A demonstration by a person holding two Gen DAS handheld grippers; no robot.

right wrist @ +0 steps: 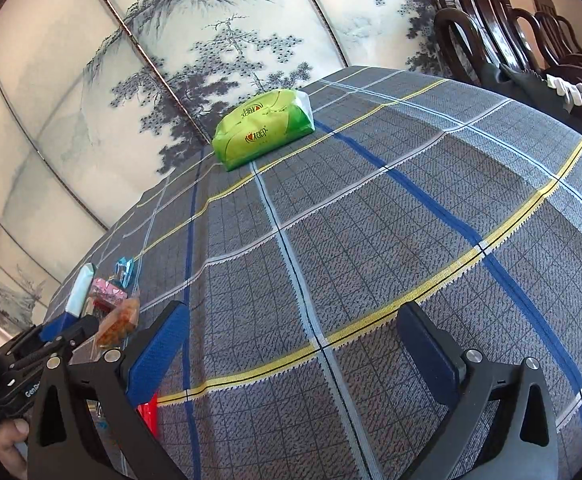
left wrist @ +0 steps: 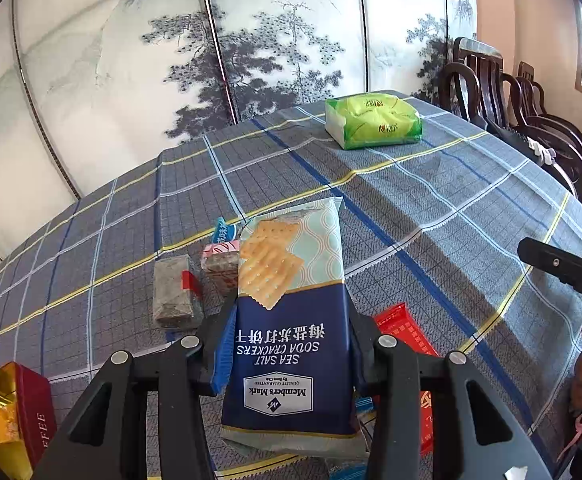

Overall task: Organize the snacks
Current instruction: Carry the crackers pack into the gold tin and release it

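Over the plaid tabletop (left wrist: 431, 208), crackers (left wrist: 291, 320) are being clamped by the left gripper (left wrist: 291, 344); the right gripper (right wrist: 295, 344) is being kept splayed, empty; placing likely comes next.

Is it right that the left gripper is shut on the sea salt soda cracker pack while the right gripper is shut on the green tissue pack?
Not quite. The left gripper is shut on the cracker pack, but the right gripper is open and empty; the green tissue pack lies untouched far across the checked tablecloth, as the right wrist view shows.
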